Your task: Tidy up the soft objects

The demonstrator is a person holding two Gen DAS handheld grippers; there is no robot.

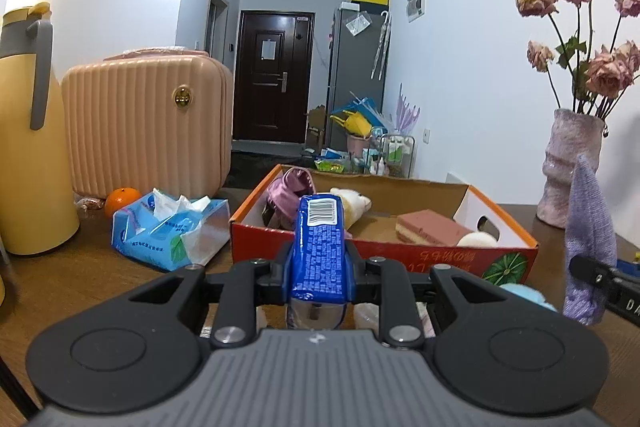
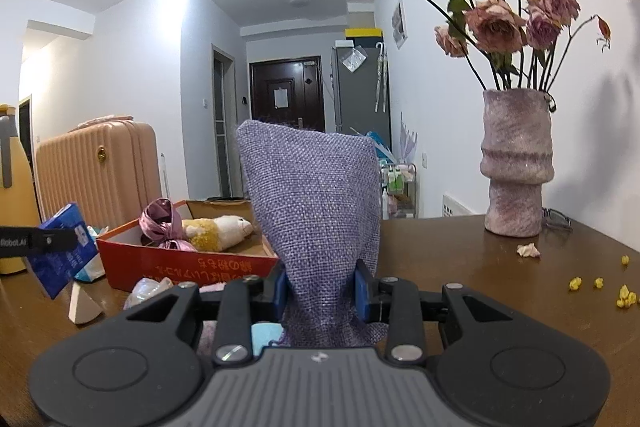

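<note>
**Both grippers loaded, box not yet reached**

Left gripper (image 1: 318, 267) clenched on blue tissue pack (image 1: 318, 247), held above table short of the cardboard box (image 1: 384, 251). Right gripper (image 2: 320, 291) pinches purple burlap pouch (image 2: 316, 211). Risk: floppy pouch snags the box rim, or the slick pack slips

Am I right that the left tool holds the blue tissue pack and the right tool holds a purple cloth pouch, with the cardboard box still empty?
Not quite: the cardboard box is not empty. The left wrist view shows a plush toy, a pink sponge and a satin pouch inside. The rest stands.
</note>
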